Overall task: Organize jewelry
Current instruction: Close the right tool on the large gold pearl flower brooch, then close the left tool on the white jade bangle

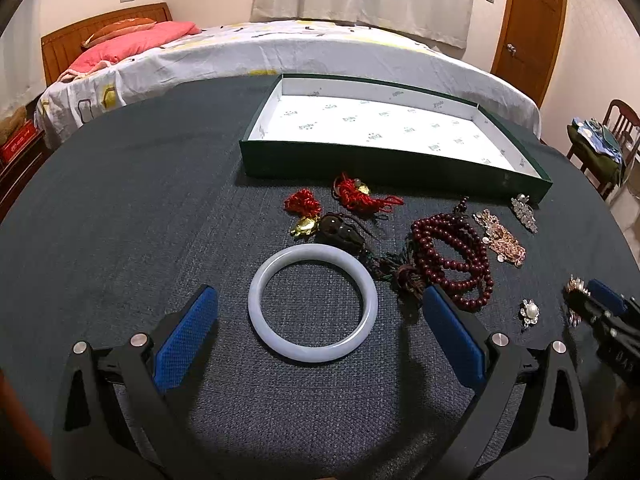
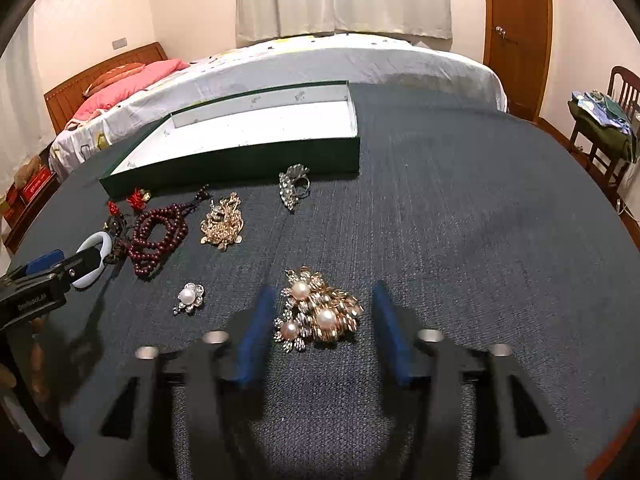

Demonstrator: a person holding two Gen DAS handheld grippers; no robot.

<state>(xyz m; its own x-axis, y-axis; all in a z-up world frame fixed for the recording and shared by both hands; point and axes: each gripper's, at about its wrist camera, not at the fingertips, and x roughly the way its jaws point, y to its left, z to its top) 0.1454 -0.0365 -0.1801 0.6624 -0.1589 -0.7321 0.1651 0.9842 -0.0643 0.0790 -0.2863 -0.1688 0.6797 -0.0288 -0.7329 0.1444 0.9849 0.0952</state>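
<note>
A pale jade bangle (image 1: 313,303) lies flat on the dark table cloth between the spread blue fingers of my left gripper (image 1: 320,304), which is open. My right gripper (image 2: 322,304) is open around a gold brooch with three pearls (image 2: 318,312). A green box with a white inside (image 1: 372,128) stands at the back; it also shows in the right wrist view (image 2: 248,128). Dark red prayer beads (image 1: 452,256), red tassel charms (image 1: 360,194), a gold filigree piece (image 2: 222,220), a silver brooch (image 2: 294,184) and a small pearl brooch (image 2: 190,298) lie on the cloth.
A bed (image 1: 280,52) runs behind the table. A wooden chair with clothes (image 2: 604,128) stands at the right, beside a wooden door (image 2: 516,28). The right gripper shows at the left wrist view's right edge (image 1: 592,300).
</note>
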